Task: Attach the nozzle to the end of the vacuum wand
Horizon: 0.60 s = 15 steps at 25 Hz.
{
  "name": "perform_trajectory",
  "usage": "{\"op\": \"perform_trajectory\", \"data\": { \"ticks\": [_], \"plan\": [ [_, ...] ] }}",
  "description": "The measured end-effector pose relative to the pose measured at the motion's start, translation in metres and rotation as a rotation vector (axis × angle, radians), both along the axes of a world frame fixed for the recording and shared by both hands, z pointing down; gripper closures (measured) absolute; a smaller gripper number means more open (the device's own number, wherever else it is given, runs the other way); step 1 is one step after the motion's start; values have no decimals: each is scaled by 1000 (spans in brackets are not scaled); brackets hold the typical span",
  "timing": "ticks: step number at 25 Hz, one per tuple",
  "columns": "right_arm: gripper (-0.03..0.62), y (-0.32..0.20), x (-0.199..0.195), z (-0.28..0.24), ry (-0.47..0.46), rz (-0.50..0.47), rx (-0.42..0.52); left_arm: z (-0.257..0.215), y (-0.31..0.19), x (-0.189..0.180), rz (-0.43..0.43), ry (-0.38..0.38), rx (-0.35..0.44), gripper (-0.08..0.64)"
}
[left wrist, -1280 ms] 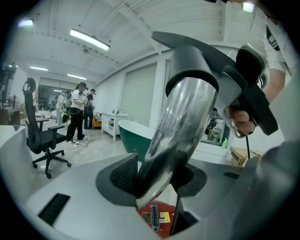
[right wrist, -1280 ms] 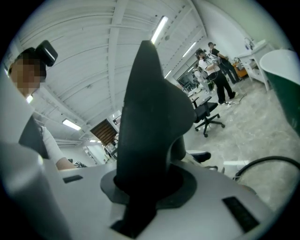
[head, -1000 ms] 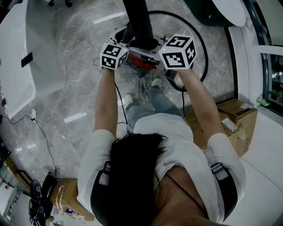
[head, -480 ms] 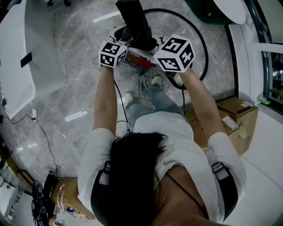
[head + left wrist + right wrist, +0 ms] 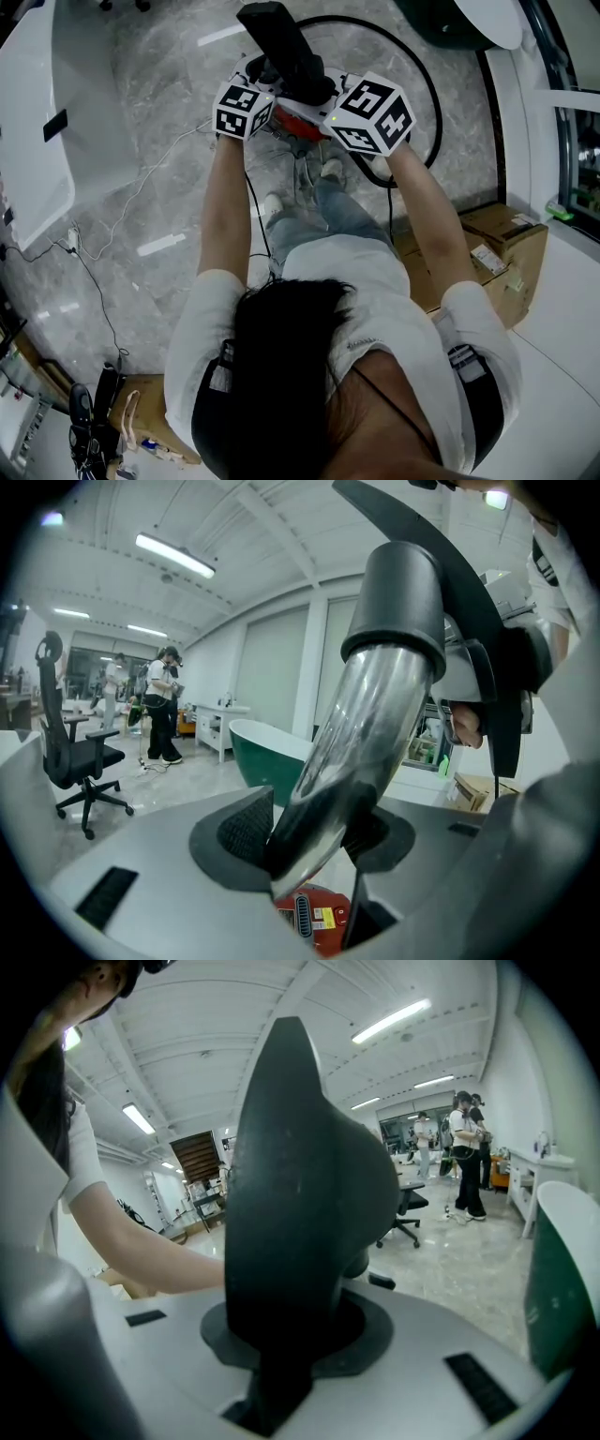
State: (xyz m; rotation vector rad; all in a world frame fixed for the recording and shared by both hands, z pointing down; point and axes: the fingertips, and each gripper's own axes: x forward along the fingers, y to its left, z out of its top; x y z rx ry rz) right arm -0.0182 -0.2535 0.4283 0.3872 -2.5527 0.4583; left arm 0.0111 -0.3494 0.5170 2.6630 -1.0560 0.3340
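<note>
We find the left tongs (image 5: pixel 317 834) clamped on the shiny metal vacuum wand (image 5: pixel 370 714), directly above the red vacuum body (image 5: pixel 314 916). The right tongs (image 5: pixel 286 1335) grip the dark grey plastic nozzle (image 5: pixel 300 1194) (its collar sits over the wand's upper end), higher above that body.

The grey marbled floor (image 5: pixel 159 141) carries a black hose (image 5: pixel 433 89) looped at upper centre and a thin white cable (image 5: pixel 141 192) trailing toward the left edge. Cardboard boxes (image 5: pixel 502 239) stand at the right.
</note>
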Motion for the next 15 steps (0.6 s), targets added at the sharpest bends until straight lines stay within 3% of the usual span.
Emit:
{"op": "perform_trajectory", "data": {
  "ticks": [15],
  "plan": [
    [511, 1, 4, 6, 226, -55, 67, 3, 3, 5, 26, -24, -9, 370]
  ]
}}
